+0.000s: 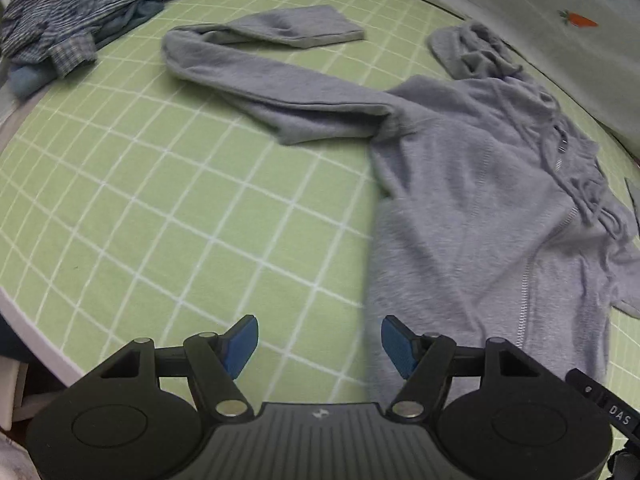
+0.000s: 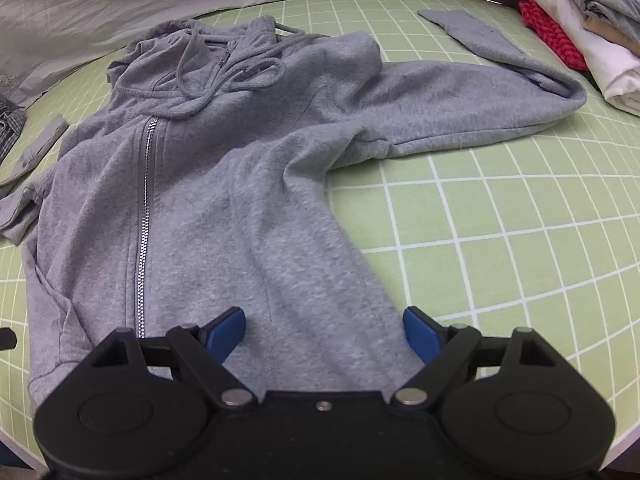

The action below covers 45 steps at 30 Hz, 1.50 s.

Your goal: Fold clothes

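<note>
Lying zip-up on the green white-gridded bed sheet, the grey fleece zip hoodie has both sleeves spread. The left gripper hovers beside its hem, jaws apart and empty; the right gripper stands apart over the hem. A strap tag reads "DAS".

Green checked sheet — white carrot-print pillow along its far edge

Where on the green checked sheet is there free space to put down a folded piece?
Free: the sheet between the grey hoodie, its bent sleeve and the near edge; also the patch below the other sleeve. Crowded: the striped clothes and the folded pile at the far corners.
</note>
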Tool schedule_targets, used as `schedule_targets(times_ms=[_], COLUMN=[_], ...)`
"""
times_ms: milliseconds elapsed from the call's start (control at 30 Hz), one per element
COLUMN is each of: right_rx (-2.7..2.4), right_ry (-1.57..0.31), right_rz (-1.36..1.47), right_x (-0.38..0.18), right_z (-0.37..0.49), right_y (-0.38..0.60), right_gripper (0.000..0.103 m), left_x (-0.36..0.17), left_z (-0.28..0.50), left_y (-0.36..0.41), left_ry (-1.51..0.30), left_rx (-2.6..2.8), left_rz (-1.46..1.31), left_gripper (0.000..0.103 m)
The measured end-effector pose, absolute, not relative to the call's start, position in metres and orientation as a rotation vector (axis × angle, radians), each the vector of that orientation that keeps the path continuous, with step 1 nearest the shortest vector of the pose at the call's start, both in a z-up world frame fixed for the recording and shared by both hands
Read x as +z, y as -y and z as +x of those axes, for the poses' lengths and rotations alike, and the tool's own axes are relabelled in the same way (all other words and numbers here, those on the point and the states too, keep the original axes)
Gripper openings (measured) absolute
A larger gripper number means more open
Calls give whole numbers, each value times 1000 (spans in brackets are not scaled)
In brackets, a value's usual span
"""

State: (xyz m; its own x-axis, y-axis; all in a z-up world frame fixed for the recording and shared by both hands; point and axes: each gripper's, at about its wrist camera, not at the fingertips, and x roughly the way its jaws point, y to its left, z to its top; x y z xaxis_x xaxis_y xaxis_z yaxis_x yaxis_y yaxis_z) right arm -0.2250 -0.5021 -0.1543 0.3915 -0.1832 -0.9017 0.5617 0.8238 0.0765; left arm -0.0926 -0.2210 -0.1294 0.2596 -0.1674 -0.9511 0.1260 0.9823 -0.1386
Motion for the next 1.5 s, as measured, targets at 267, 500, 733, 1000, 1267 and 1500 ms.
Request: schedule_targets(times_ms=[267, 500, 733, 1000, 1267, 1500], right_rx=[-526, -512, -488, -454, -430, -475], right_ry=[-1052, -1065, -1052, -1037, -1001, -967], right_rz=[401, 419, 425, 424, 429, 508], right_x=[-142, -149, -148, -148, -144, -145], right_z=[-244, -260, -258, -244, -215, -176], right_y=[506, 508, 511, 511, 519, 540], right_gripper=[87, 87, 87, 87, 88, 89], left_x=[-136, -146, -130, -128, -133, -145], left_z=[-114, -133, -132, -123, -81, -24], left_y=[304, 306, 242, 165, 185, 213], left_ry=[-1320, -1281, -1293, -1294, -1217, -1194], left_rx=[-382, -366, -248, 8, -93, -162], left_rz=[83, 162, 30, -52, -63, -119], left_gripper=[83, 54, 15, 40, 62, 72])
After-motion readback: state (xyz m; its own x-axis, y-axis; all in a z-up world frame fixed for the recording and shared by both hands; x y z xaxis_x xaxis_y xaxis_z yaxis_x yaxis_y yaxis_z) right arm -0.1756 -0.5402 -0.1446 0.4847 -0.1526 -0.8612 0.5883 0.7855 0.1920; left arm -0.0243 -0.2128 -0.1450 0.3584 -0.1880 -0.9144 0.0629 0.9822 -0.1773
